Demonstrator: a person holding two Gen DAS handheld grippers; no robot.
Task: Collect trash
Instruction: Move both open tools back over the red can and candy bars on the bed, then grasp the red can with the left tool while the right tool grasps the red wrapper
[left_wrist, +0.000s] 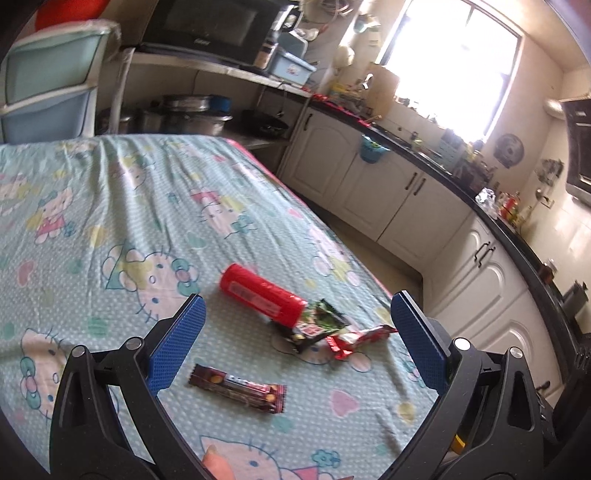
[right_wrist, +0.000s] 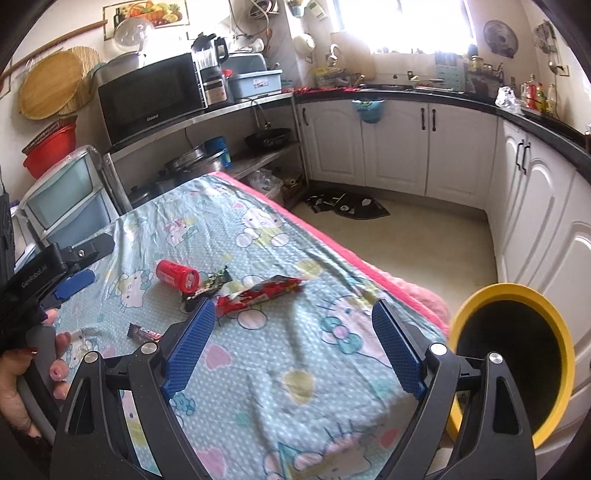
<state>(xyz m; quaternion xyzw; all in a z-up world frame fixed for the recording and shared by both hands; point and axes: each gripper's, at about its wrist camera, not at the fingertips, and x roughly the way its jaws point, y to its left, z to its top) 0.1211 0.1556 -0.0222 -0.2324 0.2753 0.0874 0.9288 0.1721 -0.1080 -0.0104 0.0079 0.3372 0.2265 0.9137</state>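
Trash lies loose on a table covered w/ a pale blue cartoon-cat patterned cloth (left_wrist: 129, 206), in a kitchen w/ white cabinets. Seen from the left wrist cam: red cylindrical plastic canister (left_wrist: 262, 295) on its side near centre, mouth toward 4 o'clock; touching that mouth, a green-and-black crumpled foil wrapper (left_wrist: 317, 325); just beside it at 3 o'clock, a red-and-white torn snack wrapper (left_wrist: 354, 338). Dark maroon flat chocolate-bar wrapper (left_wrist: 240, 391) lies apart from the rest, at 7 o'clock of the canister.

Left gripper (left_wrist: 295, 314): blue-padded jaws spread wide, nothing between the pads, above the cloth w/ the canister and wrappers framed in the gap. A fingertip shows at the bottom edge.

Right gripper (right_wrist: 293, 314): jaws likewise spread wide, empty, above bare cloth; the red-and-white wrapper sits just past its left finger at approx 11 o'clock. In the right wrist cam, the left gripper and the hand holding it show at 9 o'clock.

Yellow-rimmed round bin w/ dark inside (right_wrist: 513, 362) stands off the table's edge at 3 o'clock of the right gripper, mouth facing the cam. Black microwave (right_wrist: 151, 96) on a shelf at 11 o'clock.
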